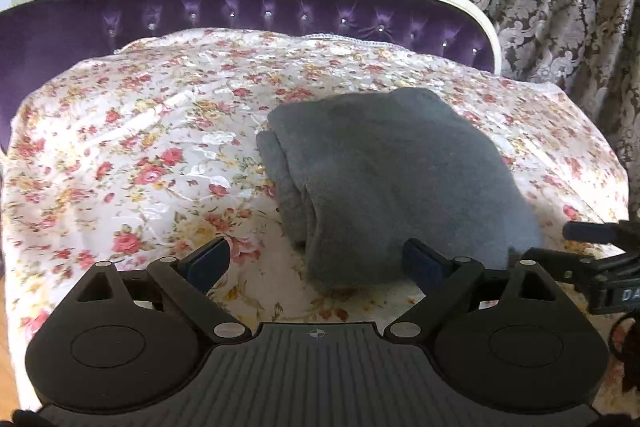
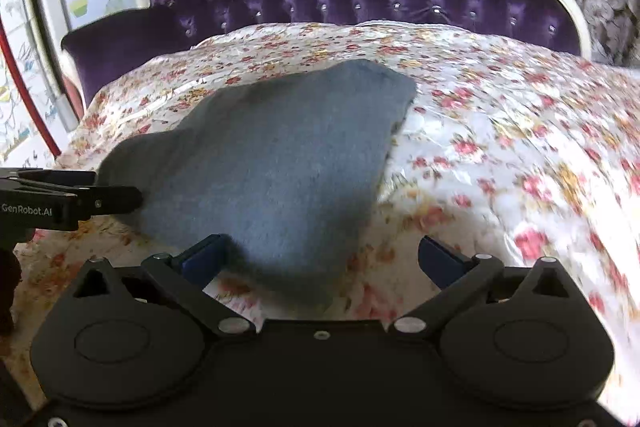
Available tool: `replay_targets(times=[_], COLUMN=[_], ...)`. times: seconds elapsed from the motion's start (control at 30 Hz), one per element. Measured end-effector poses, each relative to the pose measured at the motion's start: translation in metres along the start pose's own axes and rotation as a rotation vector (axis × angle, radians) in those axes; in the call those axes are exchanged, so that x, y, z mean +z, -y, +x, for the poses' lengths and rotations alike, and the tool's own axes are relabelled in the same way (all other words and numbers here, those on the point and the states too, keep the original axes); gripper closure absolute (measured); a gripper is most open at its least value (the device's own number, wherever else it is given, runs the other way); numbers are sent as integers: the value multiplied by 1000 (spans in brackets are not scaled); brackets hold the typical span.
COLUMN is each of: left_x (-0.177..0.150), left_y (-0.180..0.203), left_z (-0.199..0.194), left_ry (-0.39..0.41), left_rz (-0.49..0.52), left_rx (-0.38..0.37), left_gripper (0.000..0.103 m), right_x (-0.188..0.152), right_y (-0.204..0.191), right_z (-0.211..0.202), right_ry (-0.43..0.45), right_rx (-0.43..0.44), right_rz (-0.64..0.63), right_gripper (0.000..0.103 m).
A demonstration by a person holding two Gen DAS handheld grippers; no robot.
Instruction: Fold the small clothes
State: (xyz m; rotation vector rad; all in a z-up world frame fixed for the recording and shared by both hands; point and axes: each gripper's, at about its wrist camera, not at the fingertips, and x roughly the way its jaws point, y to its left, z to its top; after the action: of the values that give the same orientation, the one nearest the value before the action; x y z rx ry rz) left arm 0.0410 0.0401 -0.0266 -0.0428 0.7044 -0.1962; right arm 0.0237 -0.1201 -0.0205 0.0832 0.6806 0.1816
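Left wrist view: both grippers, left gripper (image 1: pixel 316 263) and right gripper (image 2: pixel 320 259), gape wide, empty, beside folded grey garment (image 1: pixel 396 163), apparently released on floral bedspread (image 1: pixel 140 147).

The left hand-held gripper (image 1: pixel 318 261) tilts downward with its blue-padded jaws spread wide and nothing pinched between them. The right hand-held gripper (image 2: pixel 322 257) also tilts downward, jaws wide apart and empty, just beside the left.

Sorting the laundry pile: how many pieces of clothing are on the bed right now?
1. A folded grey garment lies on the floral bedspread, just ahead of both open claws. Others may lie outside the views.
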Motion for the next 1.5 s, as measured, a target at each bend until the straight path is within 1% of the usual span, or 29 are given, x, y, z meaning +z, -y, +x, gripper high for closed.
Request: replay_targets(times=[0.13,0.3,0.37,0.43,0.63,0.77,0.87,0.97,1.07,1.2,1.5], left_x=[8,21,24,27,23,19,17,15,14,11,3], left_y=[13,31,35,38,39,42,41,39,38,36,37], left_z=[-16,-34,-38,-38,-41,-44,-48,-51,-53,-53,-50], left_ry=[29,74,73,55,34,40,42,39,39,18,-13], left_rz=[21,43,41,39,8,16,3,-17,-20,-34,-46], left_rx=[60,157,187,215,174,188,185,175,175,141,120], left_gripper=[9,9,9,9,9,9,9,4,0,0,0], right_x=[-1,5,7,7,11,13,13,12,12,13,10], right_y=[8,10,11,10,-2,-12,-19,-25,-30,-31,-36], right_z=[-20,-39,-45,-50,-62,-65,-68,-70,-73,-75,-74], right_ry=[41,88,100,108,112,104,102,96,96,88,55], right_rx=[5,-57,-62,-58,-58,-54,-56,-63,-79,-93,-104], right_rz=[108,157,176,193,169,150,137,134,136,150,152], right_gripper=[1,1,1,1,1,1,1,1,1,1,1])
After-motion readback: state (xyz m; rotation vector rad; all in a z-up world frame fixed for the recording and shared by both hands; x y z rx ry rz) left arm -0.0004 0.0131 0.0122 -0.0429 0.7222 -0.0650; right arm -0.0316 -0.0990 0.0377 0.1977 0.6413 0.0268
